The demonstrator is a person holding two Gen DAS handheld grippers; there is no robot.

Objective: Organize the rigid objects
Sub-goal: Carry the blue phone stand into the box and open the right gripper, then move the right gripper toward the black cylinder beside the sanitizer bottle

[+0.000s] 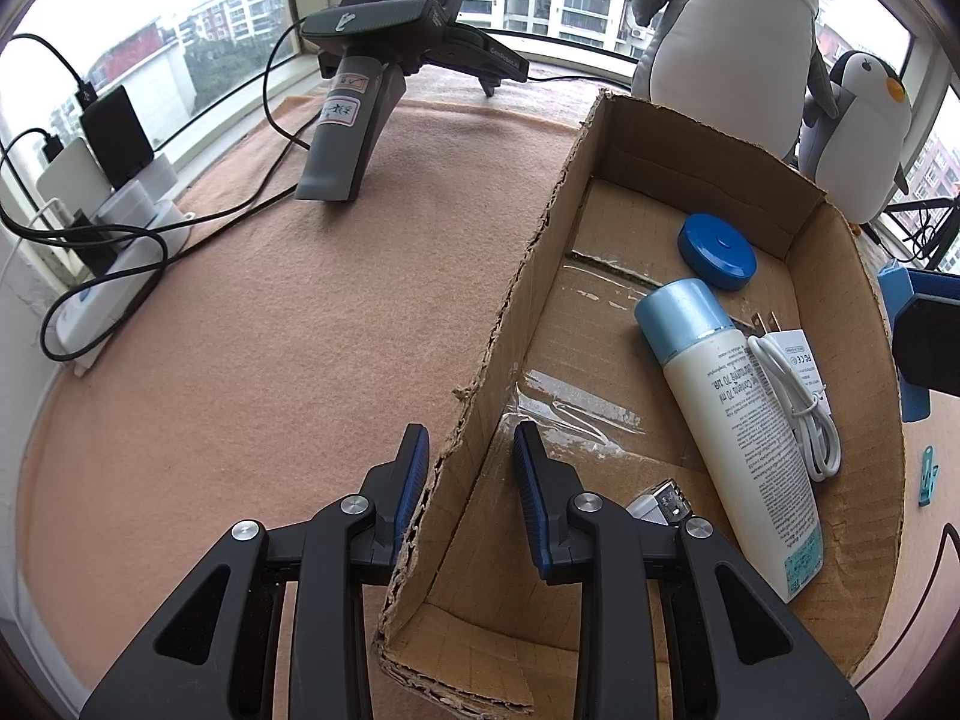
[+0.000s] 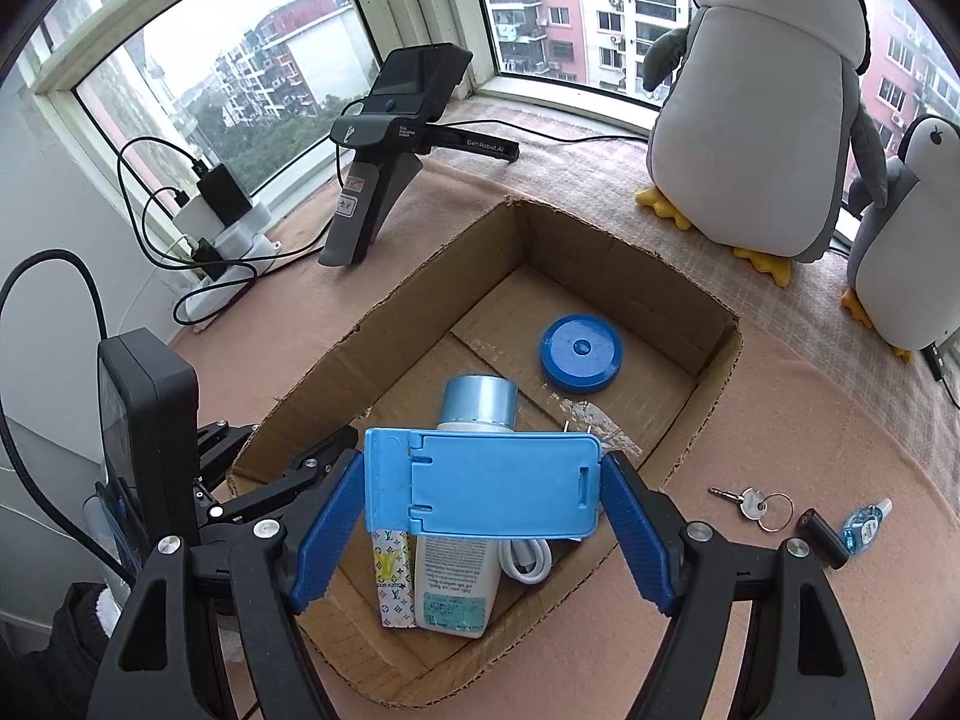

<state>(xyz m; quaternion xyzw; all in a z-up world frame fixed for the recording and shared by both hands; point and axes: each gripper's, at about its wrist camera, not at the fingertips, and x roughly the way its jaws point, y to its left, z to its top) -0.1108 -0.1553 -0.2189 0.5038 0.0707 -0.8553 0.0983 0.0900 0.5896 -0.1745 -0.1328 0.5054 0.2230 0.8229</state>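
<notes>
Clamped flat between the blue pads of the right hand-held gripper [image 2: 483, 483], a blue folding phone stand [image 2: 480, 480] hangs over the near end of the cardboard box [image 2: 714, 384]. Beneath it lie a white bottle [image 2: 459, 582] and a coiled white cable [image 2: 528, 561]; farther ahead sits a blue round case [image 2: 581, 353]. The left hand-held gripper [image 1: 471, 468] stands open, straddling the box's torn wall without touching it. Keys [image 2: 753, 504] rest on the counter [image 2: 810, 420] to the right.

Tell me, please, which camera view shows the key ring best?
The right wrist view: the key ring lies in plain sight on the pink cloth, right of the cardboard box. The left wrist view does not show it at all.
</notes>
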